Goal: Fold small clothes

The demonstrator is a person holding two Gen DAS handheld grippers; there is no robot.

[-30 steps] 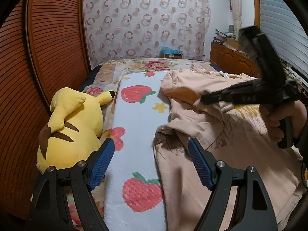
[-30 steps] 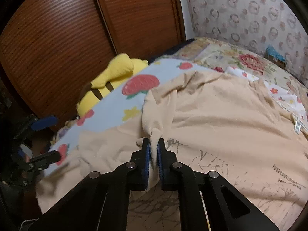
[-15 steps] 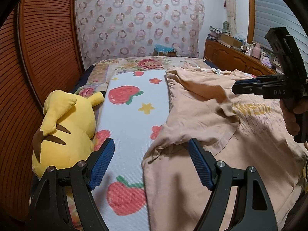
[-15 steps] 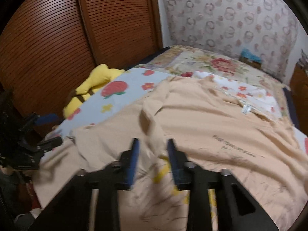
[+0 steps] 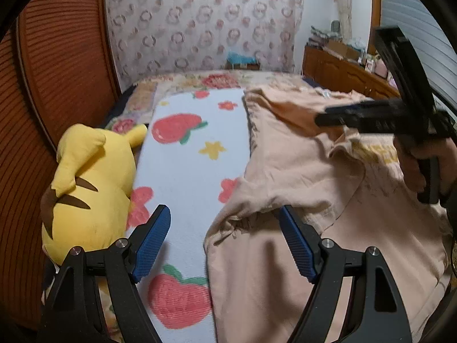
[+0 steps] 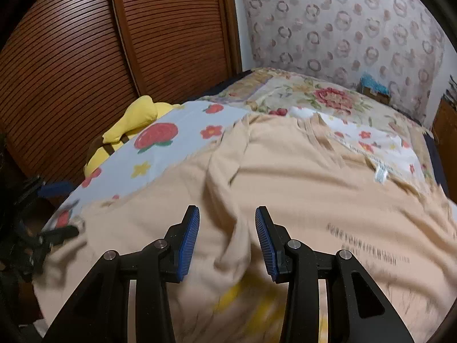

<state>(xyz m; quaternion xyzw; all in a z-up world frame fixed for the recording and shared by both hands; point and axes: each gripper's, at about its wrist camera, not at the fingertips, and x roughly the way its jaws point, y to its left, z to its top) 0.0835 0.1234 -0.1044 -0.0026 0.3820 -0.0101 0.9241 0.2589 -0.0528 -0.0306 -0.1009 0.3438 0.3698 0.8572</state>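
— Peach cotton is most of what I see: where does the T-shirt [image 6: 300, 188] lie?

— Spread over the bed [image 6: 328, 100], on a white towel [image 5: 185, 171] printed with strawberries and stars. In the left wrist view the shirt fills everything from three to six o'clock, its rumpled sleeve bunched near the centre.

— And the left tool [image 5: 224, 230]?

— Wide apart, blue pads clear of everything. One pad hangs over the towel at seven o'clock, the other over the shirt's edge at five o'clock. Nothing sits between them.

— The right tool [image 6: 227, 224]?

— Also parted, gripping nothing. A raised fold of the shirt runs up between its pads in the right wrist view, but neither pad presses it. From the left camera that tool shows at three o'clock above the shirt, with the right hand [image 5: 422, 160] on its handle.

— Anything else around?

— A yellow Pikachu plush [image 5: 88, 183] lies at nine o'clock, just beside the towel and against the brown slatted wardrobe doors [image 6: 85, 57]. A ring-patterned curtain [image 5: 205, 20] hangs at twelve o'clock. The shirt's white label [image 6: 381, 175] shows at two o'clock, with dark printed lettering lower down.
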